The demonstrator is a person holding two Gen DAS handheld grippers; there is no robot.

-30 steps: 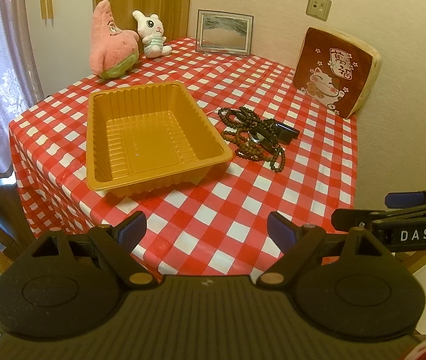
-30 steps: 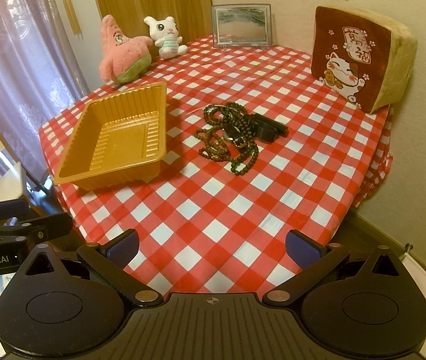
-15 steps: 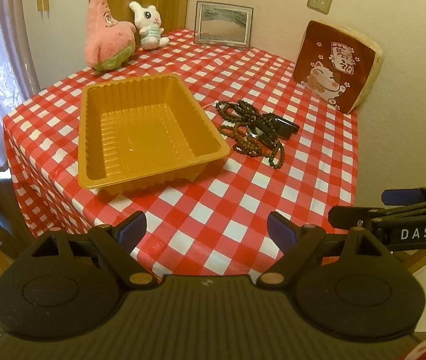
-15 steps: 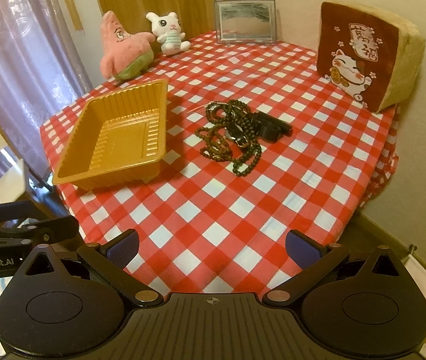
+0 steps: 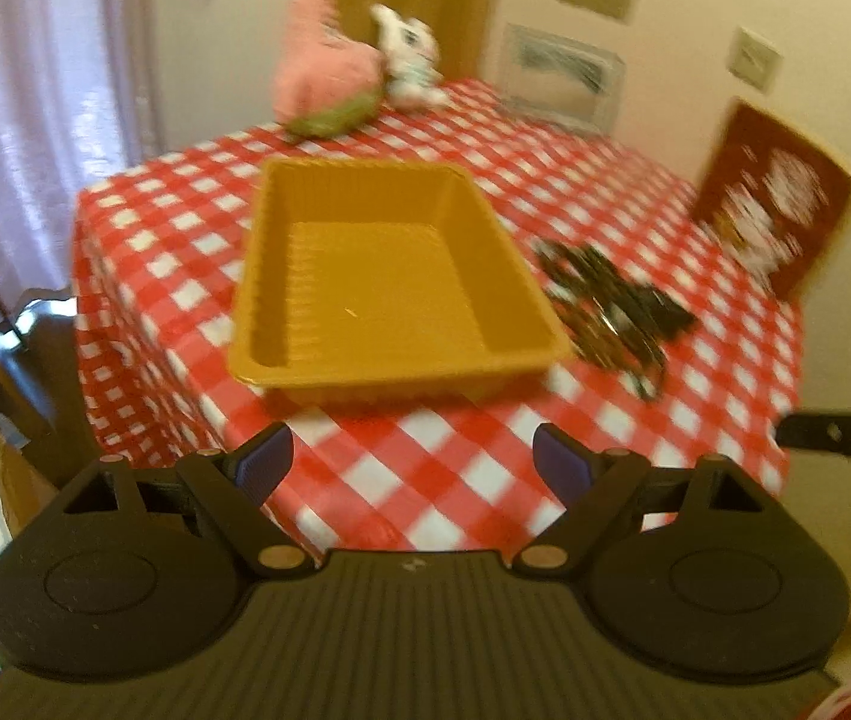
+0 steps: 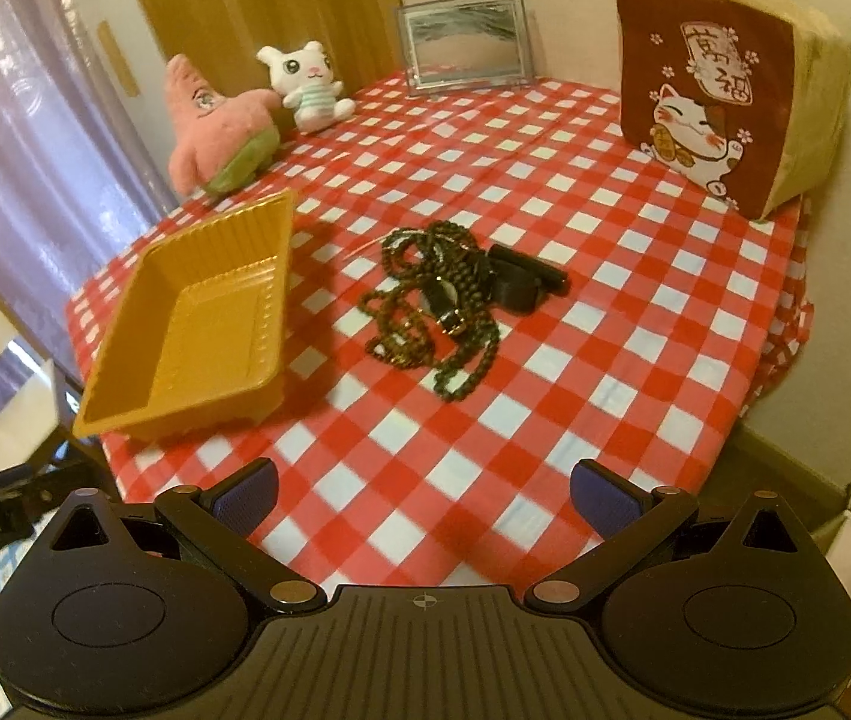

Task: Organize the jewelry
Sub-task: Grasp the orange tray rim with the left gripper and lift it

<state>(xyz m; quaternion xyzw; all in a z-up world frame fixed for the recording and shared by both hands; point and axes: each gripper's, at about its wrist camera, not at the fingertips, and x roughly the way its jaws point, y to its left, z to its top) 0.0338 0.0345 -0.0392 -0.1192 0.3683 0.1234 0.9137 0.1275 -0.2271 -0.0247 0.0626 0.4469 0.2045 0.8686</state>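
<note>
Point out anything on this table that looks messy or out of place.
The dark bead necklaces lie in one tangled heap with a black strap on the red checked tablecloth, beside the empty golden plastic tray. Nothing looks spilled or broken.

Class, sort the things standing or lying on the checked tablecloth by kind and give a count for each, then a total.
Plush toys: 2, pink star and white rabbit
Trays: 1
Cushions: 1
Picture frames: 1
Jewelry piles: 1
Total: 6
</note>
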